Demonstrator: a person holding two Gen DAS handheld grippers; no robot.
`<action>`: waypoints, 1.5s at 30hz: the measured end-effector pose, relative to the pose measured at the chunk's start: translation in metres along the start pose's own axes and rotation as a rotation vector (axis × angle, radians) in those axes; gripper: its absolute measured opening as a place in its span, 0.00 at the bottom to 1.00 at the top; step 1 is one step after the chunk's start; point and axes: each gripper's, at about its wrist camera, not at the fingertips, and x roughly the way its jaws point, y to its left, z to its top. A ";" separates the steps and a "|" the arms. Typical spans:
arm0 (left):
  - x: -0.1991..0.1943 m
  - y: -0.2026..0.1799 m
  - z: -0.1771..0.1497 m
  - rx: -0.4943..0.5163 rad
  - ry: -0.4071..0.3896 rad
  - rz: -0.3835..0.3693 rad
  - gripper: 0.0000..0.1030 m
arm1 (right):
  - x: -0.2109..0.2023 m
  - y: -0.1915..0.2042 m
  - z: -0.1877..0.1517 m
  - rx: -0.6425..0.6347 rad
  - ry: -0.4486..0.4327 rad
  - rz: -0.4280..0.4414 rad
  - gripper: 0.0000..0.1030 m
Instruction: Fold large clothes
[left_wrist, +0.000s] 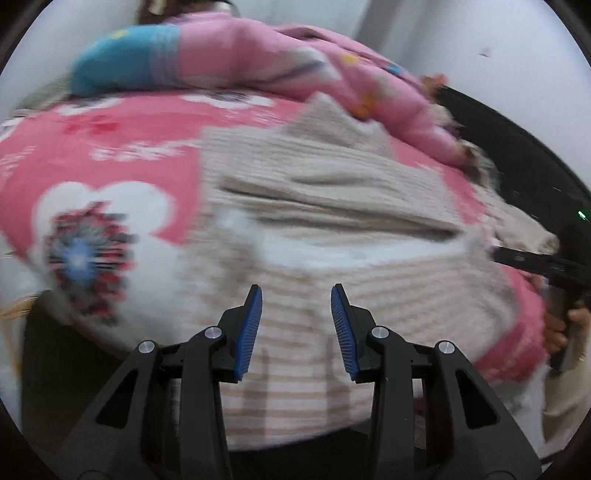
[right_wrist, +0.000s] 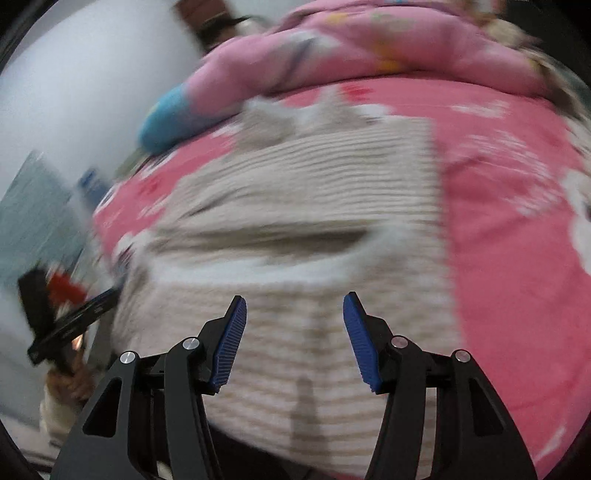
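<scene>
Both tongs empty: left tongs (left_wrist: 296, 295) parted narrow, right tongs (right_wrist: 294, 306) wider. Striped knit sweater (left_wrist: 314, 206) lay partly folded on pink bed (left_wrist: 110, 147). Looked soft, thick, floppy, not slippery; best pinched at near hem corners.

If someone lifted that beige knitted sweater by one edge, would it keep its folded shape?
Probably not. The sweater looks like soft ribbed knit, already sagging into loose folds, so it would likely droop and unfold. It seems thick, so fairly heavy for cloth. Its fuzzy surface should grip, not slip.
</scene>
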 end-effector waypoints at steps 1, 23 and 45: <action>0.008 -0.007 -0.002 0.003 0.028 -0.037 0.36 | 0.006 0.012 -0.001 -0.032 0.019 0.021 0.63; 0.040 -0.028 0.017 0.120 -0.016 0.082 0.07 | 0.045 0.053 0.008 -0.116 -0.015 -0.071 0.05; 0.054 0.037 0.031 0.087 -0.018 0.374 0.29 | 0.041 -0.044 0.016 -0.050 -0.045 -0.406 0.20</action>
